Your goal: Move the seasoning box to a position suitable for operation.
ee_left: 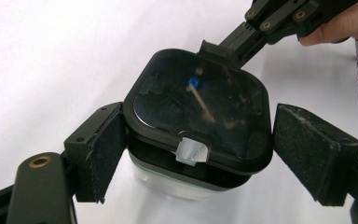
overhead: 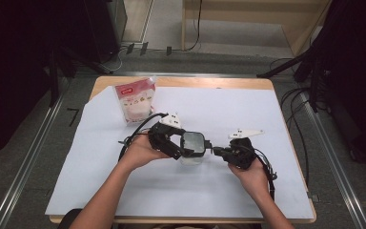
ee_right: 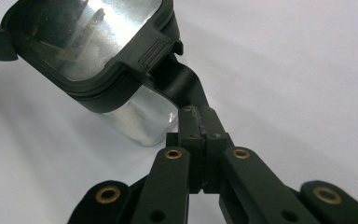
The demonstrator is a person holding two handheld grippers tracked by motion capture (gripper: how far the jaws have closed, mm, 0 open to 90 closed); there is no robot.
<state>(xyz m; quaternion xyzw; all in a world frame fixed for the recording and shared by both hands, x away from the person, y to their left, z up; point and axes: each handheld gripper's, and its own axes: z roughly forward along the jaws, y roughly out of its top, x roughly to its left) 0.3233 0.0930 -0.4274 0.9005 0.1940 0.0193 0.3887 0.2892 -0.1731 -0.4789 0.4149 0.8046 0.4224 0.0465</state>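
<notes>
We had the box (overhead: 193, 145) standing near the middle of the table (overhead: 248, 102), well apart from the pouch (overhead: 136, 101) at the far left corner. Our left gripper (ee_left: 196, 154) straddled it with its jaws spread wide, the pads (ee_left: 314, 154) flanking the lid (ee_left: 200, 116) with a gap at the one on the right side of its view, most likely to steady the box. Our right gripper (ee_right: 200, 128) was fully closed, its tips set against the latch (ee_right: 179, 81) on the lid's side, though we could not tell whether they pinched it; we judged it was working that clasp.
</notes>
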